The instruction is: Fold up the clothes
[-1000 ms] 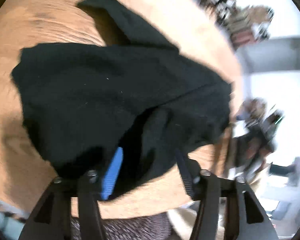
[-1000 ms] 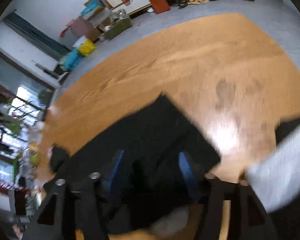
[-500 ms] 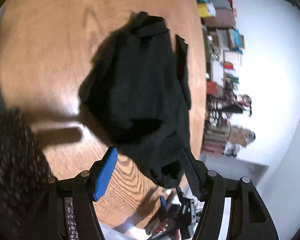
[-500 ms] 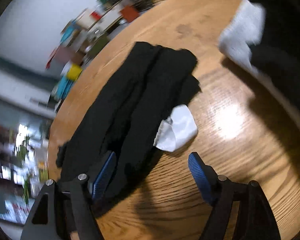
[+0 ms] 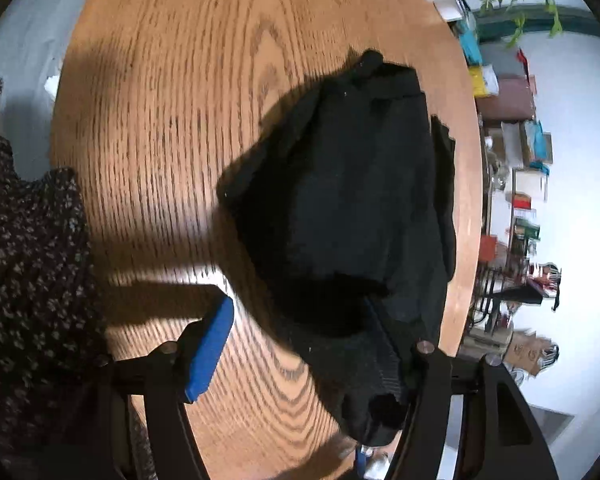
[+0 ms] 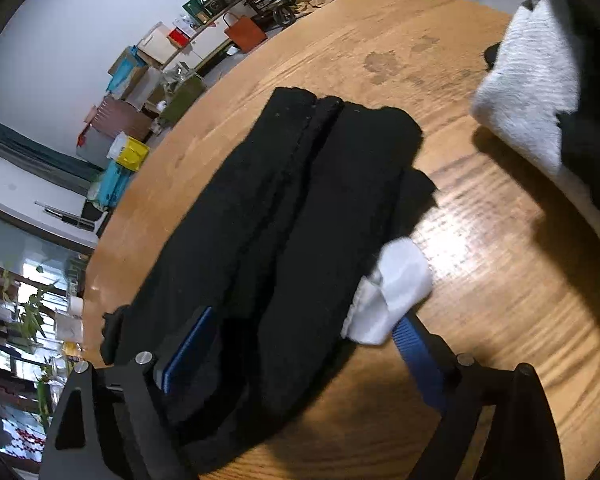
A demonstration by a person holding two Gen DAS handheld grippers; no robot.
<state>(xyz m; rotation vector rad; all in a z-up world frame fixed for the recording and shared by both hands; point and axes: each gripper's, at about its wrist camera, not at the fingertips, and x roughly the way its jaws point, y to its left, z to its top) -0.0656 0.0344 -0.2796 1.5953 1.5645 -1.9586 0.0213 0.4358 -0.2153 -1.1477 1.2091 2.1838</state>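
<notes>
A black garment (image 5: 351, 208) lies folded into a long bundle on the round wooden table (image 5: 172, 92); it also shows in the right wrist view (image 6: 276, 216). A white label (image 6: 391, 292) sticks out of its near edge. My left gripper (image 5: 296, 344) is open and empty above the garment's near end. My right gripper (image 6: 300, 348) is open and empty, its fingers either side of the garment's near end.
The person's dark patterned sleeve (image 5: 24, 264) is at the left. A white and black piece of clothing (image 6: 539, 88) lies at the table's far right. The table edge (image 5: 471, 184) runs close to the garment, with cluttered shelves and boxes (image 6: 148, 76) beyond.
Both grippers have let go of the garment and pulled back from it. The garment now lies folded on the table.
</notes>
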